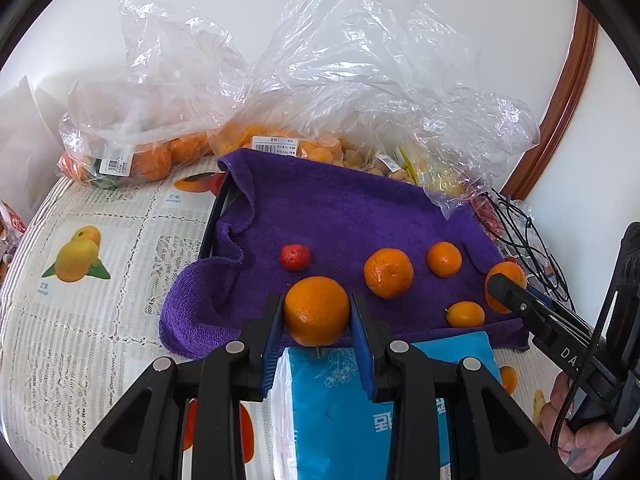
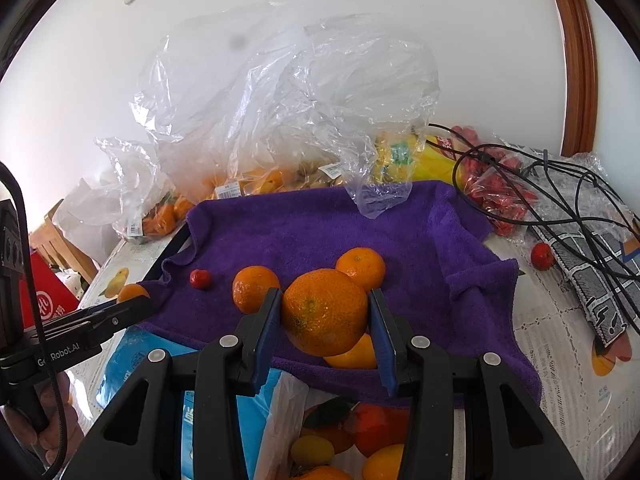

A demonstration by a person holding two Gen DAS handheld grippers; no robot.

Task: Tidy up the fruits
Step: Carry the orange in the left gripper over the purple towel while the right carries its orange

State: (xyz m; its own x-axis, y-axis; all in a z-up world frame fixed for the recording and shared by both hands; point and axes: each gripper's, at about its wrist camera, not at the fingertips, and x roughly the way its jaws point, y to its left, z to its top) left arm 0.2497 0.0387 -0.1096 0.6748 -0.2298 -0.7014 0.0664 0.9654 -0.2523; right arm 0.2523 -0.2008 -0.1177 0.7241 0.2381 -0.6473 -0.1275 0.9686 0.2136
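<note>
My left gripper (image 1: 317,312) is shut on an orange (image 1: 316,310) held above the near edge of the purple towel (image 1: 352,216). My right gripper (image 2: 324,314) is shut on a larger orange (image 2: 324,310), also over the towel's (image 2: 300,224) near edge. On the towel lie two oranges (image 1: 388,273) (image 1: 443,259), a small red fruit (image 1: 295,257) and a kumquat (image 1: 465,314). The right gripper and its orange (image 1: 510,276) show at the right of the left wrist view. The left gripper's orange (image 2: 132,292) shows at the left of the right wrist view.
Clear plastic bags of oranges (image 1: 136,156) and kumquats (image 1: 280,146) stand behind the towel. A blue tissue pack (image 1: 352,412) lies in front. A bag of red fruit (image 2: 500,196), black cables (image 2: 560,184) and a loose red fruit (image 2: 542,255) are at the right.
</note>
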